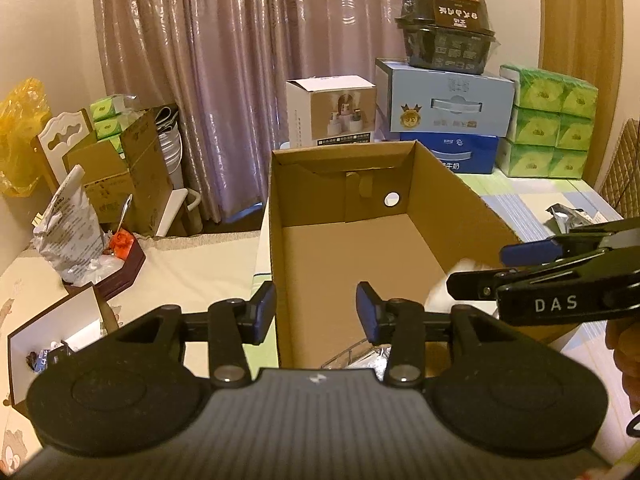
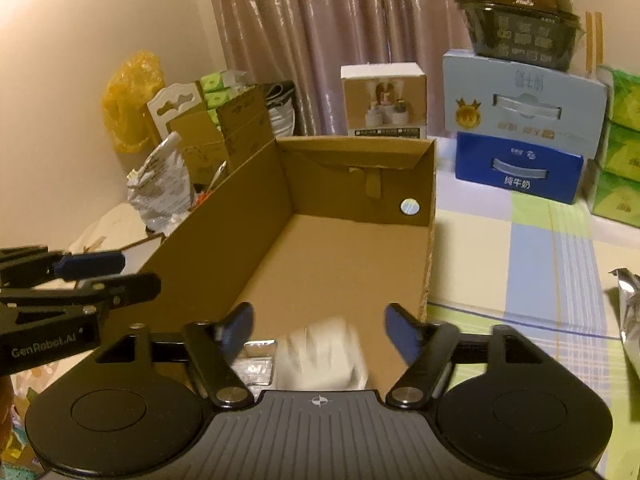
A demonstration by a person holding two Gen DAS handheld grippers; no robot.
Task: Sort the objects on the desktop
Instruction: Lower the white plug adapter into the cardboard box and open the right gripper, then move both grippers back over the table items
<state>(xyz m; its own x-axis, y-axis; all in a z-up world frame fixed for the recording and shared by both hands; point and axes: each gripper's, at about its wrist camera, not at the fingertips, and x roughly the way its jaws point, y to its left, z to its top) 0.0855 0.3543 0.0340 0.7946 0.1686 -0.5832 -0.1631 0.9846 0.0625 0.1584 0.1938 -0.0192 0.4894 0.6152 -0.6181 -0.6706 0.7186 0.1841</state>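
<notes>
An open cardboard box [image 1: 448,184] [image 2: 224,216] stands in front of both grippers. My left gripper [image 1: 316,308] [image 2: 136,274] is open and straddles the box's near left wall, with one finger outside and one inside. My right gripper [image 2: 318,320] [image 1: 492,266] is open above the box's near right corner. A blurred white object [image 2: 320,356] [image 1: 440,292] sits just below the right jaws inside the box, and neither pad touches it. A silvery packet [image 2: 256,364] [image 1: 360,356] lies on the box floor beside it.
A crumpled foil bag [image 2: 628,320] [image 1: 568,216] lies on the checked cloth to the right. Behind the box are blue milk cartons [image 1: 448,104], a black container [image 1: 444,32], green tissue packs [image 1: 548,120] and a white box [image 1: 332,112]. A tray of clutter [image 1: 116,264] is on the left.
</notes>
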